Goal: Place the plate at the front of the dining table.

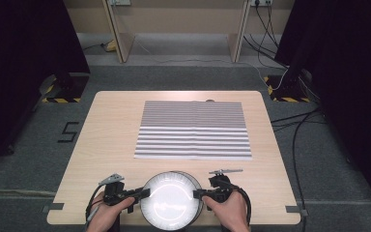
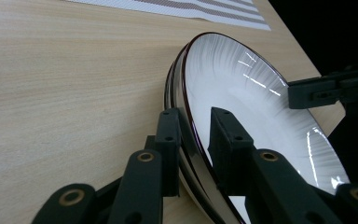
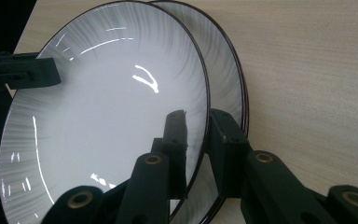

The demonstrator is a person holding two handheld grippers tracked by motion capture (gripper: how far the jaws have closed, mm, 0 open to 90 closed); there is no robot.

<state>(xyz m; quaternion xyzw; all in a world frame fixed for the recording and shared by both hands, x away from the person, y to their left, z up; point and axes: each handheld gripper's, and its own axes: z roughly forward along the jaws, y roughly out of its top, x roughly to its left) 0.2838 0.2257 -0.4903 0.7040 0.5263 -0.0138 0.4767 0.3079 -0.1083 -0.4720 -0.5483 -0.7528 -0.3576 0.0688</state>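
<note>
White porcelain, glossy under the lights: a stack of plates (image 1: 170, 200) sits at the near edge of the pale wooden worktop (image 1: 111, 135), right in front of the person. From the gripper views there look to be at least two plates, the top plate (image 3: 107, 116) offset a little from the lower plate (image 3: 228, 88).

Here's the left hand-held gripper (image 1: 140, 194), coming in from the left side of the stack. Its jaws straddle the rim, one above and one below, and in the left gripper view there seems to be a sliver of room on the upper side, so I can't say it's clamped tight. Over on the other side, the right hand-held gripper (image 1: 199, 194) has its jaws around the rim of the top plate, one pad over the white face, the other beneath the edge. Whether those pads actually press I can't tell either.

Further back, in the middle of the worktop, lies a striped placemat (image 1: 193, 130), flat and bare, well apart from the stack.

So where are we? My read: very early. Both hands are at the rim, the plates are still at the near edge, nothing is on the mat. Lifting the top plate off and carrying it forward onto that mat looks like what's left, and that's nearly all of it.
</note>
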